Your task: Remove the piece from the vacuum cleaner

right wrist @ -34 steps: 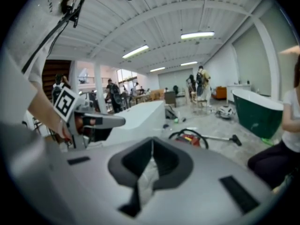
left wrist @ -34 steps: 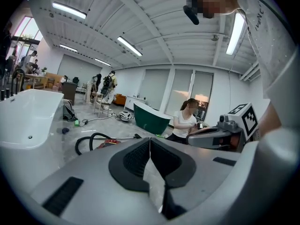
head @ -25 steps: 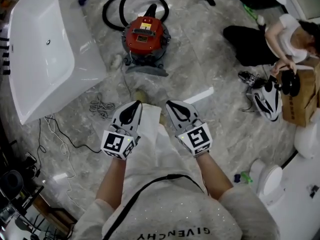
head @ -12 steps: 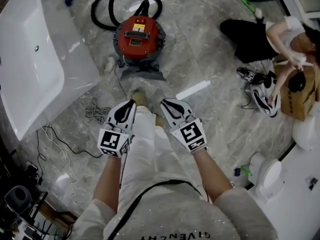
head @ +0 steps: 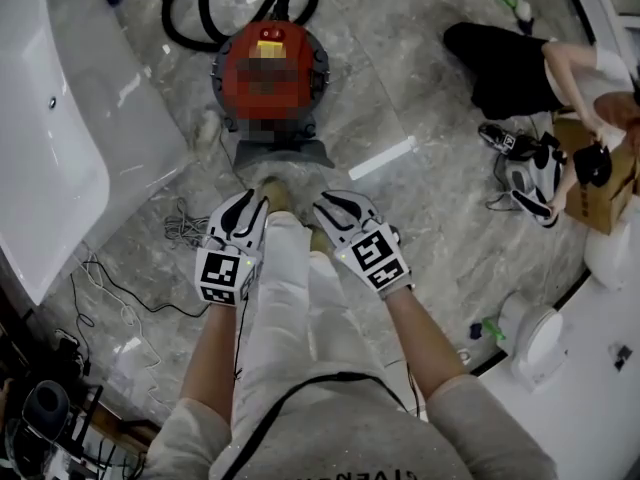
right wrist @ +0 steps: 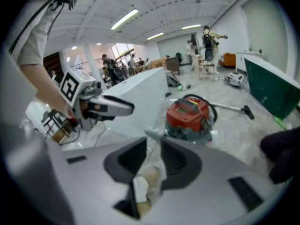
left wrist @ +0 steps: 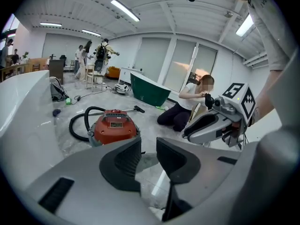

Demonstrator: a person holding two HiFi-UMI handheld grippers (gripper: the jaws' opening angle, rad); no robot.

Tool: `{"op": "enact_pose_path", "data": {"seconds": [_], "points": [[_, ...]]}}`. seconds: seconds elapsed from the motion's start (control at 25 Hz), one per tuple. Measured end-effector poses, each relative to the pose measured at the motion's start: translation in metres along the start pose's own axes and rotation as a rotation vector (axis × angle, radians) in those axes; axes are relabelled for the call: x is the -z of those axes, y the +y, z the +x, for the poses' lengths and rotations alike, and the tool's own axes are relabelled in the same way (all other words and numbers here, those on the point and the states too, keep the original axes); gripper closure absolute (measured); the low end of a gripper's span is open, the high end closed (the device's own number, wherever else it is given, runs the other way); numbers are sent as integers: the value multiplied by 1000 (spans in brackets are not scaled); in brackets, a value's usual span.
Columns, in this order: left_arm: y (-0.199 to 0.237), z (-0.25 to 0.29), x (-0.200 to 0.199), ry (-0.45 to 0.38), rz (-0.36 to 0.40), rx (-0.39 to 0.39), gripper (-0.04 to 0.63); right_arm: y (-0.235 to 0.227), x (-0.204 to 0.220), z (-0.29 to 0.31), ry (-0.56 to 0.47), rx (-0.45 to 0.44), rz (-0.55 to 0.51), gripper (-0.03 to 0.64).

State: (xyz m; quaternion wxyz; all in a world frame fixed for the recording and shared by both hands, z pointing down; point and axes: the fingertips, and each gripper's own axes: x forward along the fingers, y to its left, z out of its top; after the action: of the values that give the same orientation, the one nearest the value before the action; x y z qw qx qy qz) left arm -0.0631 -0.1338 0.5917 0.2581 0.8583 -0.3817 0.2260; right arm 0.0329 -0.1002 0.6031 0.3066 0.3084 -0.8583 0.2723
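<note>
Compared with a moment ago, the person has come closer to the vacuum [head: 268,73], which now stands larger in the upper middle of the head view, just beyond the person's feet. Both claws have sunk lower in front of the body. The left gripper [left wrist: 148,159] and the right gripper [right wrist: 153,162] have both just been opening: each now shows a narrow gap between its jaws and nothing is held, only floor and a shoe show through beyond. I think this is the approach, with the claws made ready; no piece is touched yet. The hose [head: 195,8] curls behind the vacuum at the top of the frame and seems still joined to it, so the removal is not begun. Which piece is meant I cannot tell. As for containers, the vacuum has its lid on and its inside is hidden. The white tub [head: 50,138] at the left edge shows only its drain. By the box [head: 600,198] at the right edge another person sits; what is in the box I cannot see.
</note>
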Motion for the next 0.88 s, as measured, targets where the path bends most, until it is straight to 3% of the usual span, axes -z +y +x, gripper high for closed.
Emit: {"op": "enact_pose_path", "data": {"seconds": [0.28, 0.56, 0.68, 0.88], "points": [[26, 44, 33, 135, 97, 32, 394, -23, 18, 44, 112, 0, -44, 455], [57, 81, 82, 291, 187, 45, 295, -43, 38, 83, 236, 10, -149, 416], [64, 88, 97, 336, 224, 50, 285, -50, 45, 95, 261, 27, -157, 403], [73, 112, 114, 390, 375, 60, 284, -65, 67, 119, 323, 46, -184, 396]]}}
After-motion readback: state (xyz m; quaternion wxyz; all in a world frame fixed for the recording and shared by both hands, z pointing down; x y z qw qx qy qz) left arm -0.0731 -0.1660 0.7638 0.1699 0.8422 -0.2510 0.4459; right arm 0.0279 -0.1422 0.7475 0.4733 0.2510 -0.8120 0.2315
